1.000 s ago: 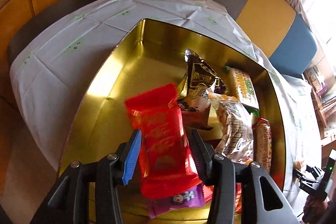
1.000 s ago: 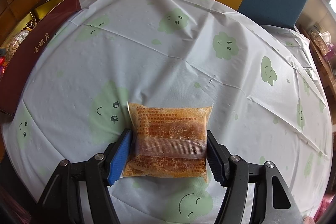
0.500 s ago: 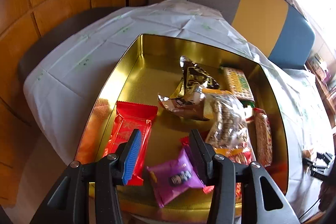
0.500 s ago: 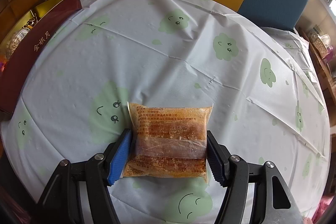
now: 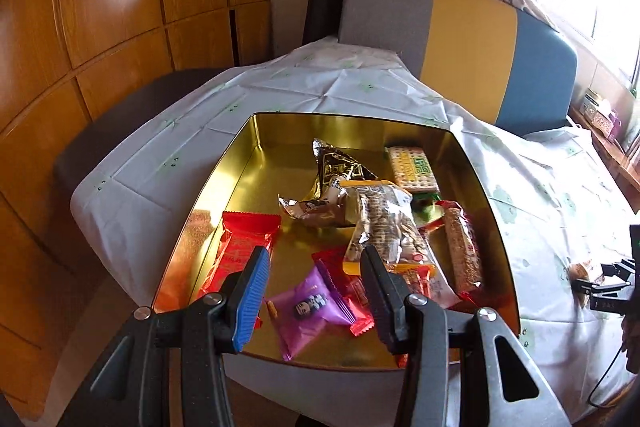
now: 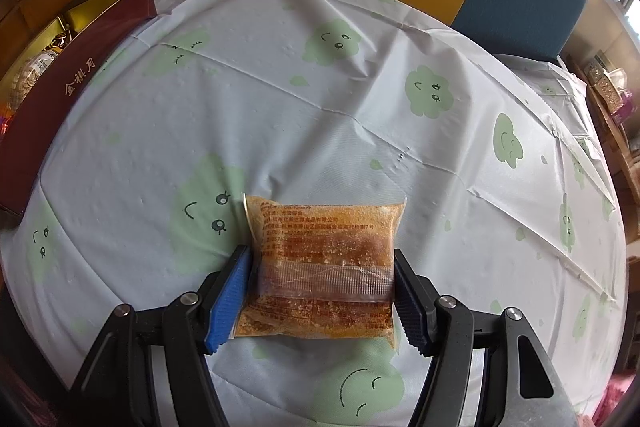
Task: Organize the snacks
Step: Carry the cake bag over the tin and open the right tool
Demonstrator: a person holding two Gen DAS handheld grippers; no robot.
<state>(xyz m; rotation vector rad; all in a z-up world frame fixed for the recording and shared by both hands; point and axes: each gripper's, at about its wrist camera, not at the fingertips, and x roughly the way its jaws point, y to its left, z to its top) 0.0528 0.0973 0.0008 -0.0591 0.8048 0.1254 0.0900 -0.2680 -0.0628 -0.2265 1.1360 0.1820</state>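
We note the orange snack packet point(image 6: 322, 267) lying on the tablecloth point(image 6: 360, 107), long axis across our right gripper point(image 6: 322, 297), whose jaws pinch its sides, while our left gripper point(image 5: 314, 301) hangs spread and empty above the gold tin point(image 5: 240, 163).

The right gripper point(image 6: 322, 291) points down at a clear packet of orange-brown snack point(image 6: 324, 267) lying flat on the white tablecloth point(image 6: 320, 107) with green smiling clouds. Its two fingers flank the packet's sides, the blue pad point(image 6: 228, 301) touching the left edge. A dark red box point(image 6: 68, 95) sits at the table's far left.
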